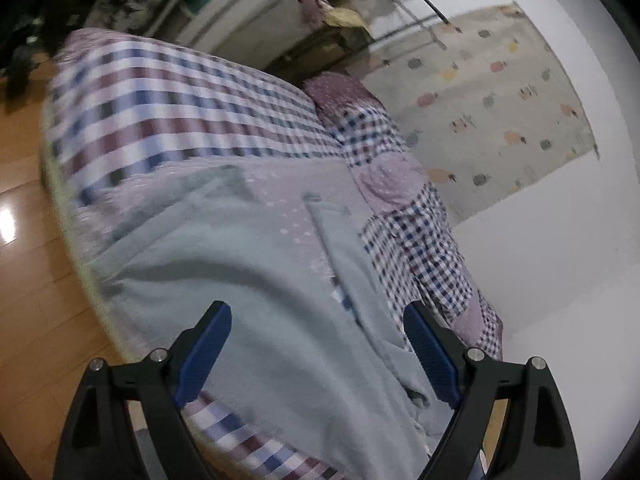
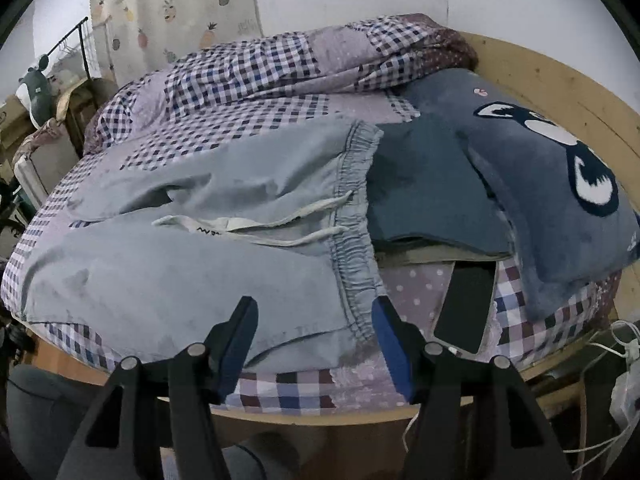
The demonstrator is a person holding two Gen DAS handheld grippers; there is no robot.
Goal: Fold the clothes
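- A bed [image 2: 560, 80] with a checked sheet [image 2: 280, 394].
- On it: light blue trousers [image 2: 200, 280], a rumpled checked quilt [image 2: 260, 68], a dark phone [image 2: 466, 304], a blue-grey blanket [image 2: 540, 200].

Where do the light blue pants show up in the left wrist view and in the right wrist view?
Left wrist: pants fill lower centre, between the open fingers.
Right wrist: pants spread across centre-left, waistband at right.
Shared landmark: fruit-print curtain.

Tool [image 2: 314, 316] open over lt-blue pants [image 2: 200, 248], bed [image 2: 280, 392].
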